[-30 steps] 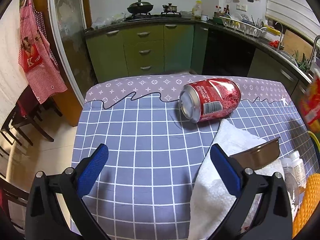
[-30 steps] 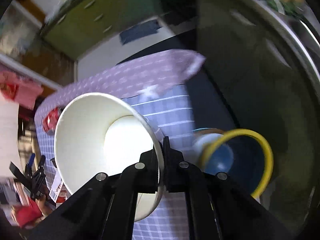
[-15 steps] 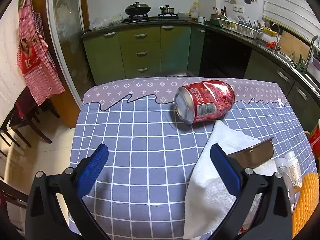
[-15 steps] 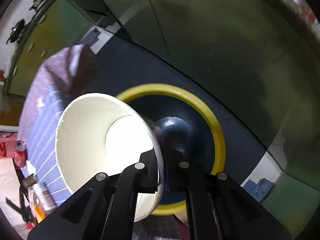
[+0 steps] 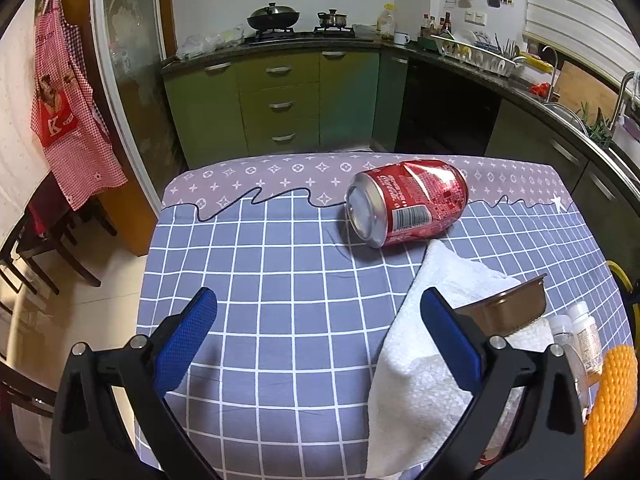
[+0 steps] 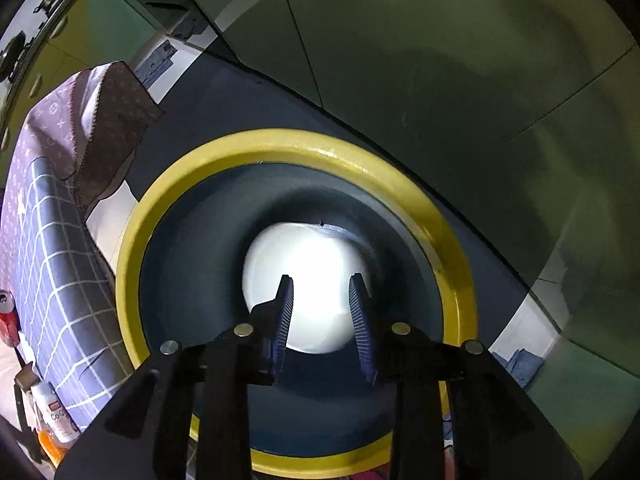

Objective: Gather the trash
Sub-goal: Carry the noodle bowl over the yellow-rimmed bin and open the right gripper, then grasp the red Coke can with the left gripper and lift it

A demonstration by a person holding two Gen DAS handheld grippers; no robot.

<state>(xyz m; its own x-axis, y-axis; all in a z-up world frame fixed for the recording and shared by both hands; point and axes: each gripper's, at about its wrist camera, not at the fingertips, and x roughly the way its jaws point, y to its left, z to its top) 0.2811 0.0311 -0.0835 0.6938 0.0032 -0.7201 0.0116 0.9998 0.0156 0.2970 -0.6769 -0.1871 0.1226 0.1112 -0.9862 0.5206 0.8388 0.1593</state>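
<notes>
A dented red soda can (image 5: 408,208) lies on its side on the blue checked tablecloth (image 5: 280,300), beyond my left gripper (image 5: 316,332), which is open and holds nothing. In the right wrist view my right gripper (image 6: 322,304) points straight down into a dark blue bin with a yellow rim (image 6: 280,144). Its jaws are opening and nothing is pressed between them. A white paper cup (image 6: 312,264) lies at the bottom of the bin, below the fingertips. The same can (image 6: 6,312) shows small at the left edge.
A white towel (image 5: 432,344) with a metal bowl (image 5: 508,312) on it lies at the table's right. Small bottles (image 5: 580,336) and an orange item (image 5: 616,392) stand at the right edge. Green cabinets (image 5: 280,104) line the back; chairs (image 5: 36,248) stand left.
My right gripper swung from over the table to above the bin, opened and let go of the white cup, which now lies in the bin. The left gripper stayed put.
</notes>
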